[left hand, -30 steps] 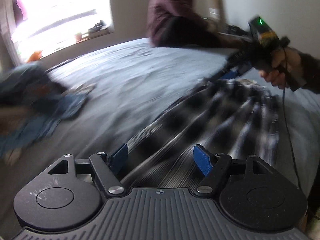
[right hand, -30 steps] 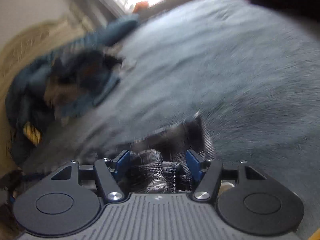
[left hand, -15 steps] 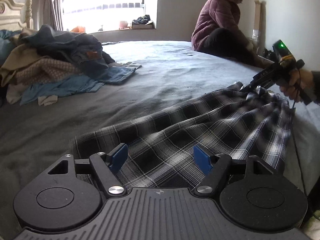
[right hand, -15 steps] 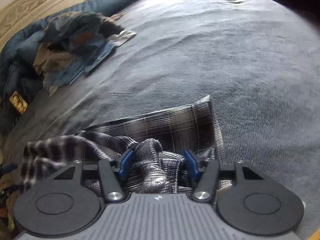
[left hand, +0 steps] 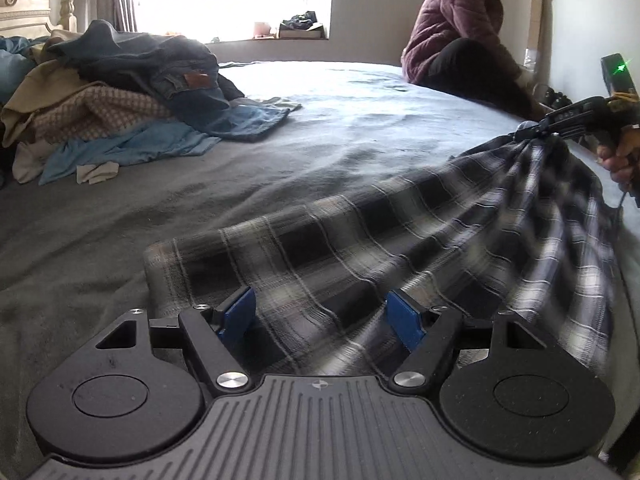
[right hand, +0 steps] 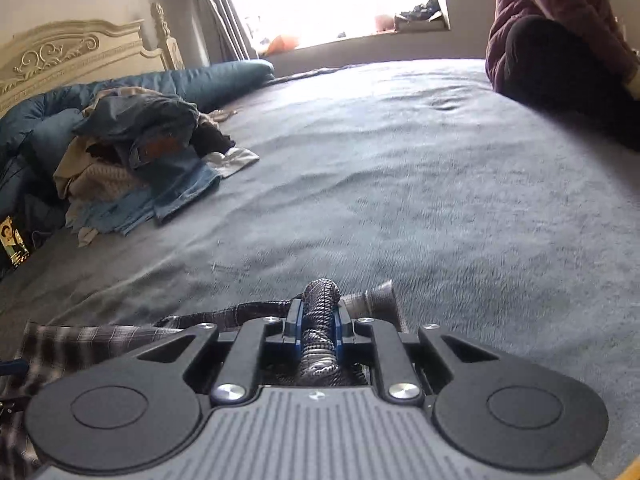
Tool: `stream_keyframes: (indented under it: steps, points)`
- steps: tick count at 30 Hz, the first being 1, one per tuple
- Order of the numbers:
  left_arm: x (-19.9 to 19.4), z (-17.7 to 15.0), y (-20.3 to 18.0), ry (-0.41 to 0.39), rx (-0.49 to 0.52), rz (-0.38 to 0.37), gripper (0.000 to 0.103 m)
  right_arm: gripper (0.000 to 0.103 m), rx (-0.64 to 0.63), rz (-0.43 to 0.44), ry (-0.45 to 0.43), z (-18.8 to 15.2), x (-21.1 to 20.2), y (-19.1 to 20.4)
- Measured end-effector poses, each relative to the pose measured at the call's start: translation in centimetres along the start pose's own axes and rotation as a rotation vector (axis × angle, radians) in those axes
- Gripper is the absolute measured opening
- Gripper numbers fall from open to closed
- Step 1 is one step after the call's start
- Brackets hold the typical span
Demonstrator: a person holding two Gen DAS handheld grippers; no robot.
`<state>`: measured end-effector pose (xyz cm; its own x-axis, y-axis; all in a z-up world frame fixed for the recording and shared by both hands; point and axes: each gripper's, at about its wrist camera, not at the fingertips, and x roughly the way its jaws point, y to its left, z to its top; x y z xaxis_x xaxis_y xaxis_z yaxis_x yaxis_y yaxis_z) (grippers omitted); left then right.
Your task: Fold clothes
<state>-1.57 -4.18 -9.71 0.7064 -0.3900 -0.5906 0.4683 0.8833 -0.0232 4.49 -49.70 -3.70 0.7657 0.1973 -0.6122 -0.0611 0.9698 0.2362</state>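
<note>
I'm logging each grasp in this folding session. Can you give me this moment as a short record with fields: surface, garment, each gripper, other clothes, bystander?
surface: grey bedspread
garment: plaid shirt, spread on the bed, one end gathered and lifted at the right
left gripper: open, fingers over the shirt's near edge, not pinching
right gripper: jaws closing on a bunched fold of the shirt, pads pressing it
other clothes: unfolded pile at far left by the headboard
bystander: person sitting at the bed's far right

A grey bed [left hand: 328,128] is seen ahead of the tongs; a plaid shirt [left hand: 360,248], a clothes pile [left hand: 120,112] and a seated person [left hand: 460,32] are carried.
</note>
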Motion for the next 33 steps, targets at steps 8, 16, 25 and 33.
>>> stream_keyframes:
  steps: [8,16,25,33]
  points:
    - [1.2,-0.2,0.2,0.013,0.033,0.027,0.073,0.033,-0.024,-0.032,0.024,-0.4,2.2,-1.3]
    - [-0.9,0.6,0.7,-0.015,0.034,0.051,0.073,0.038,-0.124,-0.006,-0.114,-0.3,-8.8,-0.4]
    - [-1.4,-0.7,-1.4,0.039,0.053,0.026,0.073,0.011,-0.291,-0.11,0.147,-9.8,-6.5,0.1]
    - [-3.4,-0.6,-1.0,0.007,0.039,0.071,0.073,0.014,-0.266,-0.061,0.008,-7.3,-10.4,2.8]
